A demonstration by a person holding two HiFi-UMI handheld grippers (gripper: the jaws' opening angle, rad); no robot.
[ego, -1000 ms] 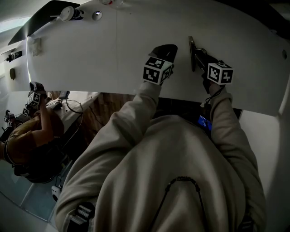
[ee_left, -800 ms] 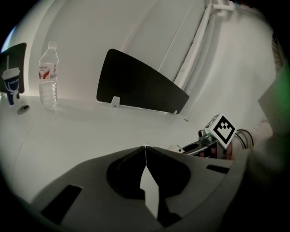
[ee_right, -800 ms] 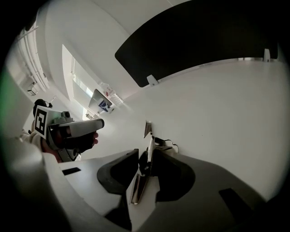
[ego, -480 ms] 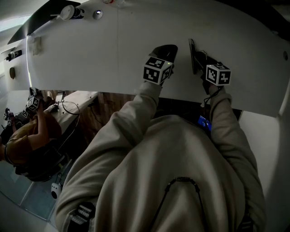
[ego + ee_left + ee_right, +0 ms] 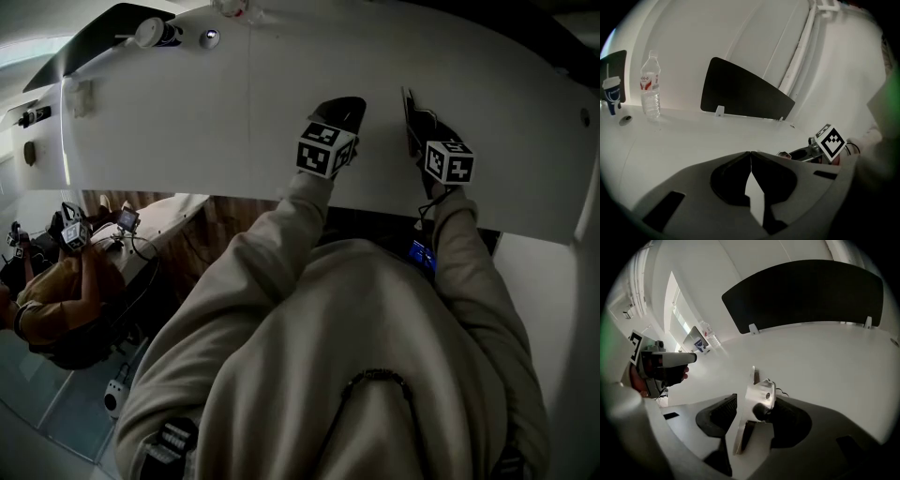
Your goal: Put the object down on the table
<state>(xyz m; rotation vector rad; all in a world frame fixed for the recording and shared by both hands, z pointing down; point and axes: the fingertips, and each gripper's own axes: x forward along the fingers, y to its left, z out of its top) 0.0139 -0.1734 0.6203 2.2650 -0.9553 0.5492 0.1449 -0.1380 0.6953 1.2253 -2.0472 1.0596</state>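
One wide white surface [image 5: 187,122] fills most of the head view, and both grippers are over its near edge. At its far side stands a long black divider panel [image 5: 740,93] on small white feet; it also shows in the right gripper view [image 5: 806,291]. The person leans over the surface in a beige hooded sweater [image 5: 356,356], with both sleeves reaching forward.

The left gripper [image 5: 342,105] rests low over the surface, well apart from the panel. In the left gripper view [image 5: 750,154] its jaws are closed tip to tip and there is nothing between them. The right gripper [image 5: 414,127] is just beside it, on the right. In the right gripper view [image 5: 754,411] its jaws are opening. Between them stands the small silver metal plate with a hole and a dark round knob [image 5: 758,392]. The plate is upright on its edge and a little tilted. It leans against the right jaw, while the left jaw stands clear of it, so it is not clamped. In the head view the plate [image 5: 409,112] looks like a thin dark strip that stands on the surface.

Far to the left, near the back of the surface, stands a clear plastic water bottle with a red label [image 5: 650,86]. Beside it is a white paper cup with a blue print [image 5: 611,91].
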